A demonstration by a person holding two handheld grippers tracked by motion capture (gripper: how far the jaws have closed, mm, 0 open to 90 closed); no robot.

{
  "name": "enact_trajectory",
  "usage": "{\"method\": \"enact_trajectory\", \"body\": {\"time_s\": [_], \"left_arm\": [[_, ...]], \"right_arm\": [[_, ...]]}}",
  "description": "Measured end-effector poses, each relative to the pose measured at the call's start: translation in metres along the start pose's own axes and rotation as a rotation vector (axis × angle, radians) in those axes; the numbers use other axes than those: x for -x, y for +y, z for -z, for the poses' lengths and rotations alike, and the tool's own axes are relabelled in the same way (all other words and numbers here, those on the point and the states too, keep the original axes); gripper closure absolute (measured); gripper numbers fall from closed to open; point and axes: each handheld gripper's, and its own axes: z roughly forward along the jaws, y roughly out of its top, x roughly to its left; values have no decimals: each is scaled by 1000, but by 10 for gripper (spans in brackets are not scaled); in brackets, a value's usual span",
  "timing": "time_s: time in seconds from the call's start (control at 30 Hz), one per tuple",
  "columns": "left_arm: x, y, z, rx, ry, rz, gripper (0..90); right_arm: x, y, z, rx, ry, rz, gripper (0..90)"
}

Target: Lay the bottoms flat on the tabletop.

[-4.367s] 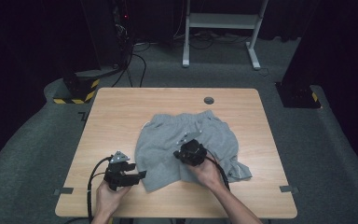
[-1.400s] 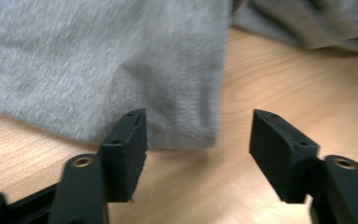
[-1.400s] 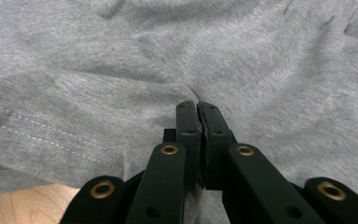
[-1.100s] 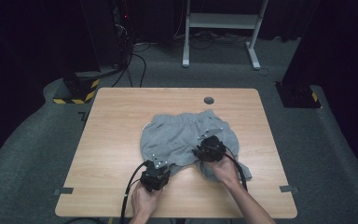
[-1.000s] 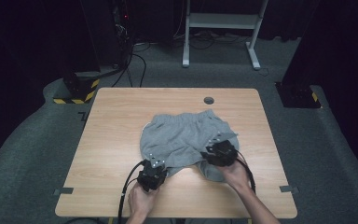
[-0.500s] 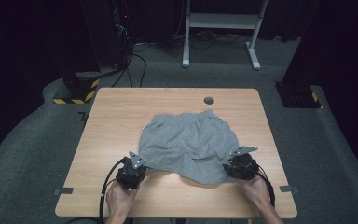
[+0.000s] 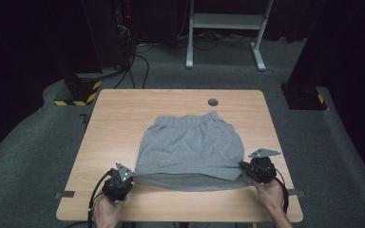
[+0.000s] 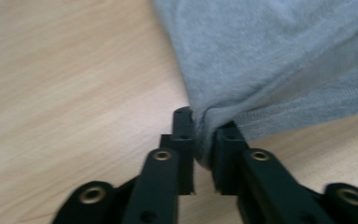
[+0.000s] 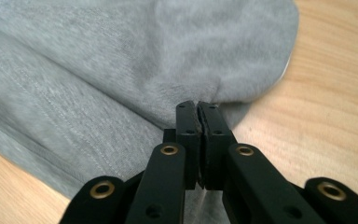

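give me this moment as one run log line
item: grey shorts spread on table | left gripper: shut on near left corner | right gripper: shut on near right corner | near edge pulled taut

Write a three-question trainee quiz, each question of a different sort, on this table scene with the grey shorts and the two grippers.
1. True or false: the left gripper is clamped on the grey shorts.
2. Which corner does the right gripper grip? A near right, B far left, C far right.
3. Fill in: the waistband lies toward the ___ edge of the table.

Key: 1 true; 2 A; 3 far.
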Motion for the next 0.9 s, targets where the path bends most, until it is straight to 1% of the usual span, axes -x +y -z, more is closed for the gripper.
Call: {"method": "enact_trajectory", "body": {"time_s": [0.03,0.07,0.13,0.17,0.2,0.23,0.27,0.3,0.37,0.43,0.5,0.53,0.6,0.63,0.7,0.73,0.83,0.87,0.9], "left_arm": [[2,-2,-3,-8,-13,1,740],[5,-4,-6,-18,-17,-5,712],[9,-7,-10,-36,-27,-6,688],[11,-8,-11,-42,-28,-8,686],[12,-9,-12,-40,-26,-6,687],[12,-9,-12,-39,-28,-2,693],[12,-9,-12,-37,-30,2,704],[12,-10,-12,-35,-32,5,715],[12,-10,-12,-36,-37,0,758],[12,-9,-13,-46,-48,-7,813],[13,-8,-14,-51,-50,-10,847],[12,-7,-14,-53,-53,-7,855],[11,-6,-15,-52,-58,-3,862],[10,-5,-14,-51,-55,-5,863],[7,-5,-12,-43,-46,-5,865],[5,-4,-10,-43,-40,-6,865],[-3,-5,-3,-35,-15,-8,866],[-6,-6,0,-30,-10,-2,866],[-8,-7,2,-25,-10,3,866]], "right_arm": [[-1,-2,-1,-5,0,5,878],[-1,-3,-1,-6,1,9,876],[-1,-5,0,-5,7,-1,853],[-1,-6,0,-9,9,-2,802],[-1,-6,1,-12,2,-3,745],[-2,-7,1,-10,-14,3,698],[-2,-9,3,-2,-29,-7,669],[-2,-10,5,14,-33,-12,653],[1,-15,12,44,-23,-30,643],[2,-20,16,45,-15,-34,643],[1,-24,18,26,-17,-36,651],[2,-25,17,15,-17,-38,672],[3,-28,12,-9,-9,-42,783],[3,-29,10,-18,0,-35,882],[5,-30,8,-25,18,-29,900],[6,-30,10,-20,23,-43,900],[11,-30,25,13,-9,-54,900],[14,-32,31,25,-23,-57,900],[17,-34,37,28,-36,-71,900]]}}
